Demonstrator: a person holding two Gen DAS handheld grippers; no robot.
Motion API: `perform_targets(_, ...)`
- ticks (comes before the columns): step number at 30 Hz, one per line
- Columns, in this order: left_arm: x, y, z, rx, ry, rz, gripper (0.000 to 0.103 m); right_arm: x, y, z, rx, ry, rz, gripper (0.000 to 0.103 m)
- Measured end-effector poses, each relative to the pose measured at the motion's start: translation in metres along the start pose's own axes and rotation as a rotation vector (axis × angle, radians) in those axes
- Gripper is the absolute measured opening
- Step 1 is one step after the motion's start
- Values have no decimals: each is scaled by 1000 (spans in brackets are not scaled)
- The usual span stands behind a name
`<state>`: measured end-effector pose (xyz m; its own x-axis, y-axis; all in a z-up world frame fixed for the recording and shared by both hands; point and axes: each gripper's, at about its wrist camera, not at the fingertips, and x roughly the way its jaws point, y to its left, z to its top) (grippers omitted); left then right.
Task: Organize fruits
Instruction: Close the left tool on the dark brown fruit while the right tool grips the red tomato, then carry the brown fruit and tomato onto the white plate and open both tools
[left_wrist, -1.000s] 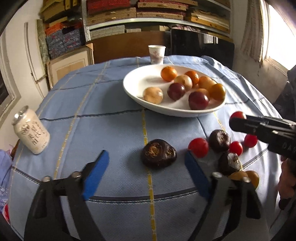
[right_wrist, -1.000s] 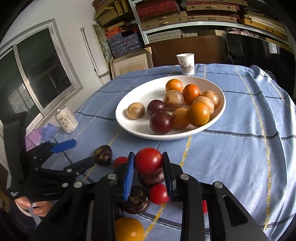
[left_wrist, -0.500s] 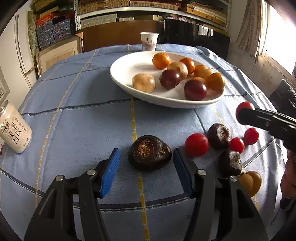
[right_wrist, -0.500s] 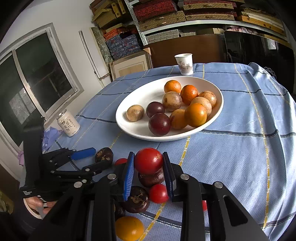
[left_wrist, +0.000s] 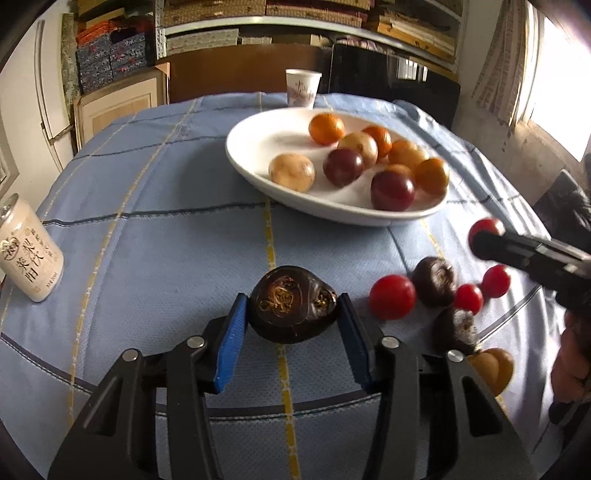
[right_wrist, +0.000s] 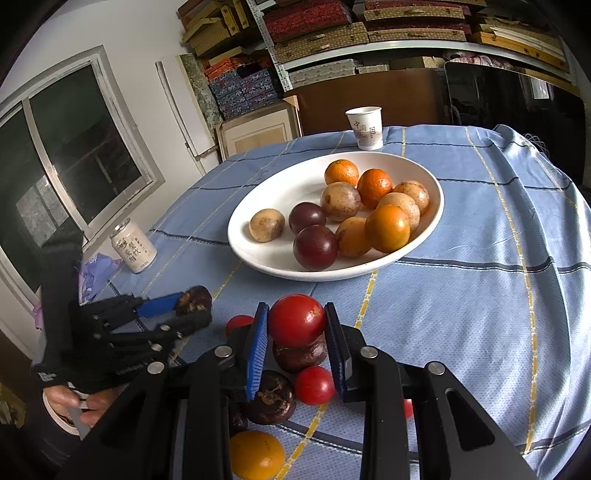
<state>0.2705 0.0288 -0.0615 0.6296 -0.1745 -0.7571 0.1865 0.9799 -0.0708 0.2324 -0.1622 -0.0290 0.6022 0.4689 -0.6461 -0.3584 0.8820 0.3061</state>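
Observation:
A dark brown wrinkled fruit (left_wrist: 291, 306) lies on the blue tablecloth between the blue pads of my left gripper (left_wrist: 291, 314). Its jaws are closing, and both pads touch the fruit's sides. My right gripper (right_wrist: 295, 332) is shut on a red tomato (right_wrist: 297, 320) and holds it above a cluster of loose fruit. That cluster has a red tomato (left_wrist: 392, 297), two dark fruits (left_wrist: 434, 280) and an orange one (left_wrist: 491, 369). The white plate (left_wrist: 258, 140) behind holds several orange, tan and purple fruits. The right wrist view shows the left gripper (right_wrist: 184, 310) low at the left.
A white drink can (left_wrist: 27, 254) stands at the table's left edge. A paper cup (left_wrist: 302, 88) stands behind the plate. Shelves of boxes line the back wall. A person's hand (right_wrist: 74, 402) holds the left gripper's handle. A window is at the left.
My left gripper has moved forward around the dark brown fruit, and its jaws have narrowed from wide apart to touching it. The right gripper has held still with the tomato.

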Motion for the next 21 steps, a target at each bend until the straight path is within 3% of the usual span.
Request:
perform_targets(5,-15,4,15,-41,-43,-74,48,-2,-4,9,25,-31,19,30)
perform_targets(10,-7,0,58,-32,-87,-58,48,6,-19,34,98,-69,8,31)
perform_targets(18,41,-9,119,-38,-103,-31,49,48,-28,69,76,-78,-44,34)
perform_targets(19,44,-9,122,-43,-100,-18,62,49,-28,71,72,-86,-46,47)
perform_targets(21,41,-8,125,-67,-112,18,90,40,-28,73,71,-115,-44,52)
